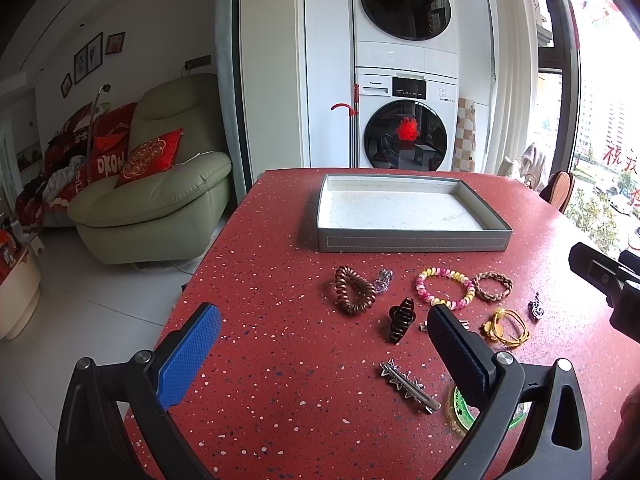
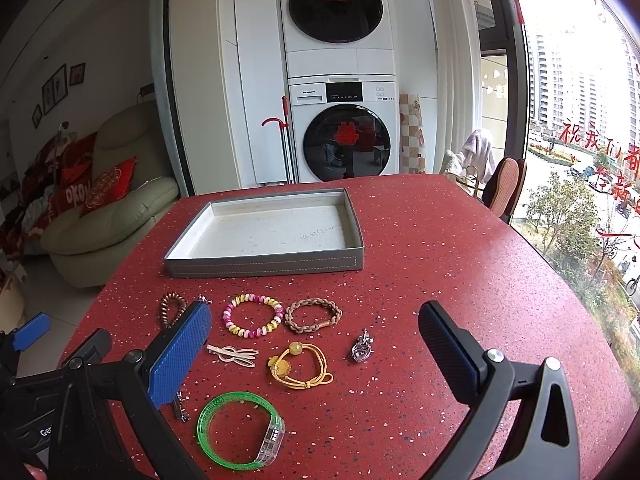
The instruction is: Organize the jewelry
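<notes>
A grey tray (image 1: 412, 239) with a white lining stands empty at the far middle of the red table; it also shows in the right wrist view (image 2: 264, 266). In front of it lie a brown coil hair tie (image 1: 354, 290), a pink and yellow bead bracelet (image 2: 253, 315), a braided brown bracelet (image 2: 313, 315), a yellow hair tie (image 2: 300, 366), a silver pendant (image 2: 362, 347), a dark claw clip (image 1: 400, 319), a spiked silver clip (image 1: 408, 385), a pale flat clip (image 2: 234, 354) and a green bangle (image 2: 240, 430). My left gripper (image 1: 326, 328) is open above the near items. My right gripper (image 2: 314, 332) is open above them too.
The red speckled table (image 2: 440, 240) ends at the left, above a white floor and a green armchair (image 1: 160, 196). Stacked washing machines (image 1: 404, 80) stand behind the table. A chair back (image 2: 504, 186) and a large window are at the right.
</notes>
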`<state>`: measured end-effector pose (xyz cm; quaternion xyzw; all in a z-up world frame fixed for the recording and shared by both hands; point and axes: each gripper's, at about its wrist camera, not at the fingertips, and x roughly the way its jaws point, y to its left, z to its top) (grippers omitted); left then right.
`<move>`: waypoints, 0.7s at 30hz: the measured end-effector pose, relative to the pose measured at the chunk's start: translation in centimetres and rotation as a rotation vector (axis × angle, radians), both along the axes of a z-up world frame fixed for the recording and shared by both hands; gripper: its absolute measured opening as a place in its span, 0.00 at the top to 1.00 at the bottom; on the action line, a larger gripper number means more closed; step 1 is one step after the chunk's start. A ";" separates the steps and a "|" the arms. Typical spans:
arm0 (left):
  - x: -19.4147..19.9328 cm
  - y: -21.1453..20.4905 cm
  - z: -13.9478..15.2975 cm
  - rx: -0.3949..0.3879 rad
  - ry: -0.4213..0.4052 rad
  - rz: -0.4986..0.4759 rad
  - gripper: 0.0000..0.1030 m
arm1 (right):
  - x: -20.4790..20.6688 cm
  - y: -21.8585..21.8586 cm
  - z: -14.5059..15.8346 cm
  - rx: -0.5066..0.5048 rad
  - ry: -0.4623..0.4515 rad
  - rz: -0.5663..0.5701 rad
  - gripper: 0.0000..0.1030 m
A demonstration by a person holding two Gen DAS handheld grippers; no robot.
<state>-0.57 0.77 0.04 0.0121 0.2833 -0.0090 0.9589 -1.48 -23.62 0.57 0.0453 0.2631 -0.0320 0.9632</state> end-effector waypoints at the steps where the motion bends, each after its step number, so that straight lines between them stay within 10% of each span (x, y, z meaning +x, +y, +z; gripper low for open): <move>1: 0.0 0.0 0.0 0.000 0.000 0.000 0.00 | 0.0 0.0 0.0 0.001 0.000 0.001 0.00; 21: 0.1 -0.2 0.0 -0.001 0.002 0.002 0.00 | 0.0 0.0 0.0 0.000 -0.001 0.003 0.00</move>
